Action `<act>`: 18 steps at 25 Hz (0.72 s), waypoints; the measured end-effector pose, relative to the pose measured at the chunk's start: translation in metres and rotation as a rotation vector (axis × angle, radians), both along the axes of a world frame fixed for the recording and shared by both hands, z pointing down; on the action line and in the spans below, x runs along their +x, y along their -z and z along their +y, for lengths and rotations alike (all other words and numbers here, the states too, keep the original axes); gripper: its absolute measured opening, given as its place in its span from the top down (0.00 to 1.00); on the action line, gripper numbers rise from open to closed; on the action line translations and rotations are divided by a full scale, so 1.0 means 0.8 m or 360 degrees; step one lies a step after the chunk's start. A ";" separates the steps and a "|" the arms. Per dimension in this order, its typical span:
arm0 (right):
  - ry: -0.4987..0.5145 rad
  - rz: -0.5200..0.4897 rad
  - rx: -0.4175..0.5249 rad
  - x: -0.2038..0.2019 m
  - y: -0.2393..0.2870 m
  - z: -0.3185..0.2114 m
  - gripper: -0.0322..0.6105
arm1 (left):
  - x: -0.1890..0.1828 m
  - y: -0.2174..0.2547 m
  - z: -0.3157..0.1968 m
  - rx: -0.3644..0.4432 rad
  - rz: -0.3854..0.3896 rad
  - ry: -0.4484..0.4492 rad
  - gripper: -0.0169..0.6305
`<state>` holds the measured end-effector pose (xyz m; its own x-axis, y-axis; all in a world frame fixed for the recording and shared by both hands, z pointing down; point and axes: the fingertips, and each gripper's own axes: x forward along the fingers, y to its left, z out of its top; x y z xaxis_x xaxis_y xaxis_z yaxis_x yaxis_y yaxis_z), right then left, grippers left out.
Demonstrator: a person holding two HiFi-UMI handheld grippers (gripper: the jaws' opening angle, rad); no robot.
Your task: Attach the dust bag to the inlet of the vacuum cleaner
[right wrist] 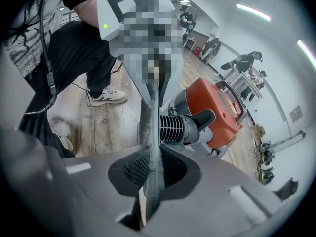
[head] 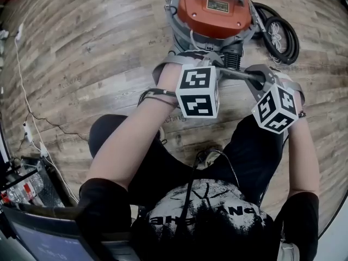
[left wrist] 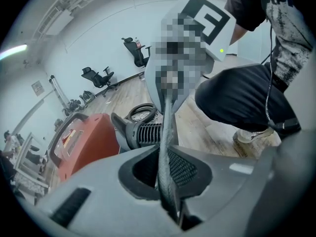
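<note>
1. Grey fabric, the edge of the bag [left wrist: 166, 132], is clenched between the closed jaws of the left hand-held gripper [left wrist: 165, 168]. It rises up the middle of the frame as a thin strip.
2. The right hand-held gripper [right wrist: 150, 171] is clamped on the same bag [right wrist: 152, 127], which runs straight up from its jaws at the frame's centre.
3. In the head view the bag [head: 239, 74] is a dark strip just above centre. It is stretched between the left hand-held gripper [head: 215, 67] and the right hand-held gripper [head: 261, 80].
4. The black ribbed inlet [head: 232, 58] lies just behind the strip. In both gripper views the strip crosses in front of the inlet [left wrist: 148, 132] [right wrist: 173, 128]. Whether they touch I cannot tell.
5. The orange vacuum [head: 212, 7] fills the top centre of the head view, on the wood floor [head: 81, 53].
6. A coiled black hose [head: 280, 34] lies at the upper right, beside the vacuum.
</note>
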<state>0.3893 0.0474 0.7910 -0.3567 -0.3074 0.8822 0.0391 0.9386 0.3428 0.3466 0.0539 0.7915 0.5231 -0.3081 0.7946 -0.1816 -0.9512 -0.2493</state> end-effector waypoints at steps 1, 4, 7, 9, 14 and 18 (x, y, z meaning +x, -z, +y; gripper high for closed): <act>-0.0028 -0.0010 -0.0004 0.003 -0.004 -0.002 0.90 | 0.003 0.002 -0.001 0.0007 0.0003 -0.0002 0.93; -0.0107 -0.0036 -0.0029 0.010 -0.023 -0.009 0.91 | 0.014 0.005 -0.005 0.0021 -0.0013 -0.0025 0.93; -0.0155 -0.0063 -0.0048 0.012 -0.035 -0.010 0.91 | 0.022 0.009 -0.006 0.0029 -0.0029 -0.0058 0.92; -0.0173 -0.0082 -0.0050 0.012 -0.034 -0.011 0.91 | 0.023 0.011 -0.006 0.0026 -0.0017 -0.0058 0.92; -0.0191 -0.0125 -0.0061 0.009 -0.013 -0.014 0.91 | 0.017 0.008 -0.003 -0.0058 0.0054 0.0011 0.93; -0.0115 -0.0057 -0.0018 -0.009 0.007 -0.014 0.91 | 0.001 -0.005 -0.006 -0.0122 0.0044 0.0101 0.93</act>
<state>0.3820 0.0363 0.7853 -0.3652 -0.3234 0.8729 -0.0413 0.9424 0.3319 0.3474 0.0493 0.7957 0.5265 -0.2801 0.8027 -0.2482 -0.9537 -0.1700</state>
